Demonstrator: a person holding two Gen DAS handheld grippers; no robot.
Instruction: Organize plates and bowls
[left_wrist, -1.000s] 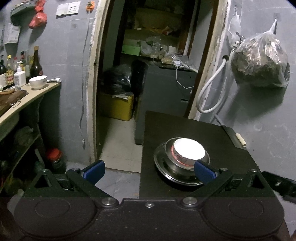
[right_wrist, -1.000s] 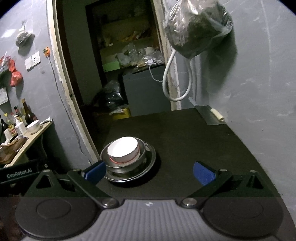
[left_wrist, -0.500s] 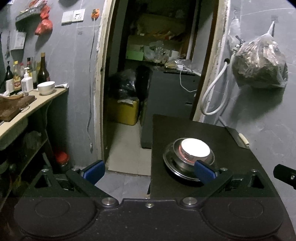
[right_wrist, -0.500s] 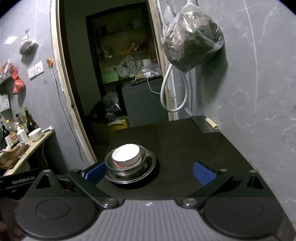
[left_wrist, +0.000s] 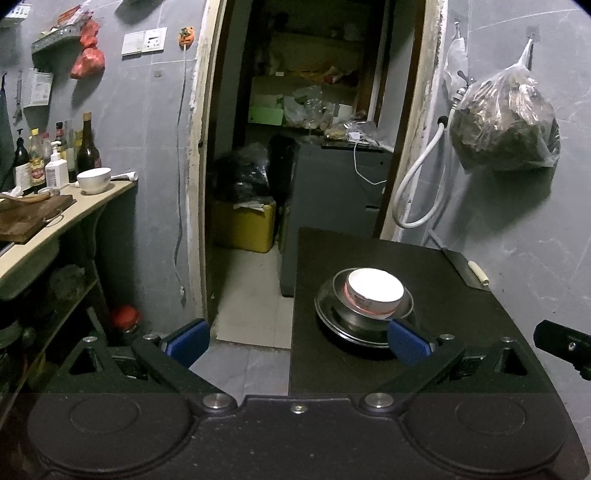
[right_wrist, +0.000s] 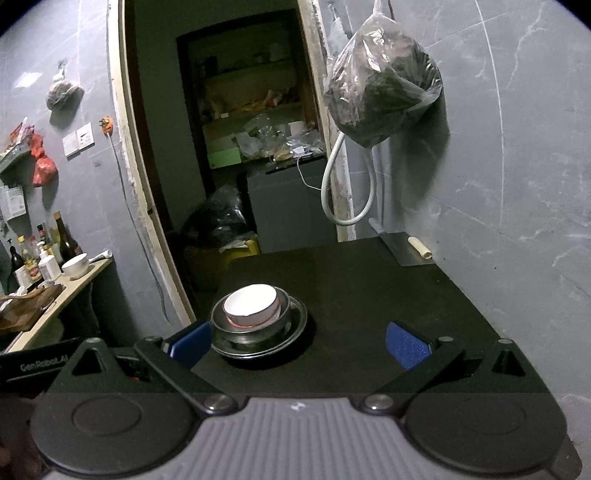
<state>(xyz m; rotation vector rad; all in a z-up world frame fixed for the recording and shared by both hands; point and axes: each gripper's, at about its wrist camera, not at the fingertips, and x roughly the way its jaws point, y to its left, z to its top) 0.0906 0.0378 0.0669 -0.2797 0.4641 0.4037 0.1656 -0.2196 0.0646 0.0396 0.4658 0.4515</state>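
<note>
My left hand-held gripper (left_wrist: 297, 341) shows black triangulated linkages, silver pivot screws and ribbed blue fingertips (left_wrist: 408, 346). My right hand-held gripper (right_wrist: 299, 345) matches it, with a grey ribbed centre plate.

White bowl (right_wrist: 252, 304) (red band), silver metal bowl (right_wrist: 225, 326) and plate (right_wrist: 291, 334), black table (right_wrist: 369, 288), blue finger pads (right_wrist: 406, 345).

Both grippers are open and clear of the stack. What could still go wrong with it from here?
1. The white bowl sits off-centre in the steel bowl on the steel plate; a nudge could tip it.
2. The stack stands near the left edge of the black table, by the open doorway, so a push leftward may send it off.
3. The left gripper has one finger close in front of the plate; swinging it could clip the rim.
</note>
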